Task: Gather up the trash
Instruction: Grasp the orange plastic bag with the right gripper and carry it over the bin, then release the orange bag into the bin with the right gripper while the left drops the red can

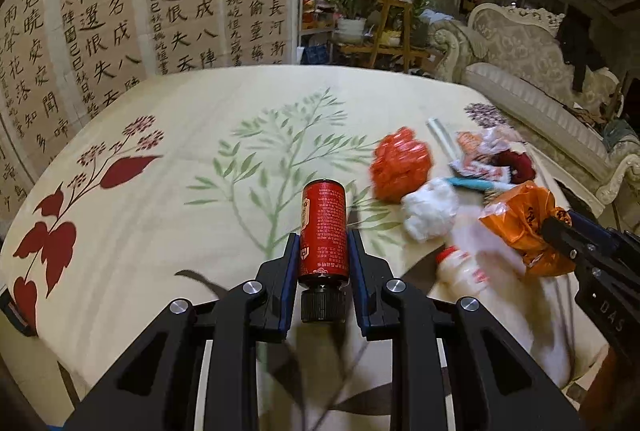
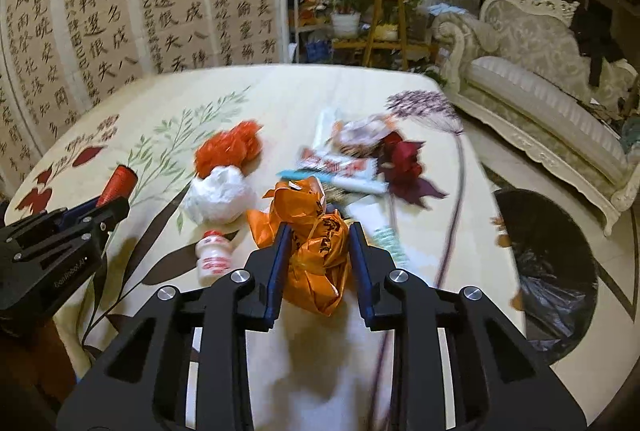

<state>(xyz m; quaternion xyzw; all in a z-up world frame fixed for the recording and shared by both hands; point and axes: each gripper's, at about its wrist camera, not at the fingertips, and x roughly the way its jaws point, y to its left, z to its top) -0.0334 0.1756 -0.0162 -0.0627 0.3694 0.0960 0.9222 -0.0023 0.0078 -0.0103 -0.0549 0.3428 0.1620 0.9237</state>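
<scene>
Your left gripper is clamped on the red bottle, held above the floral tablecloth. Your right gripper is pinched on the crumpled orange bag; remaining trash lies on the cloth beyond it, with the black-lined bin on the floor to its right.

Dim warm light, motion blur, fisheye warping

Cream floral-print surface, cluttered with a red plastic wad, white crumpled bag, little yogurt bottle, snack wrappers.
</scene>
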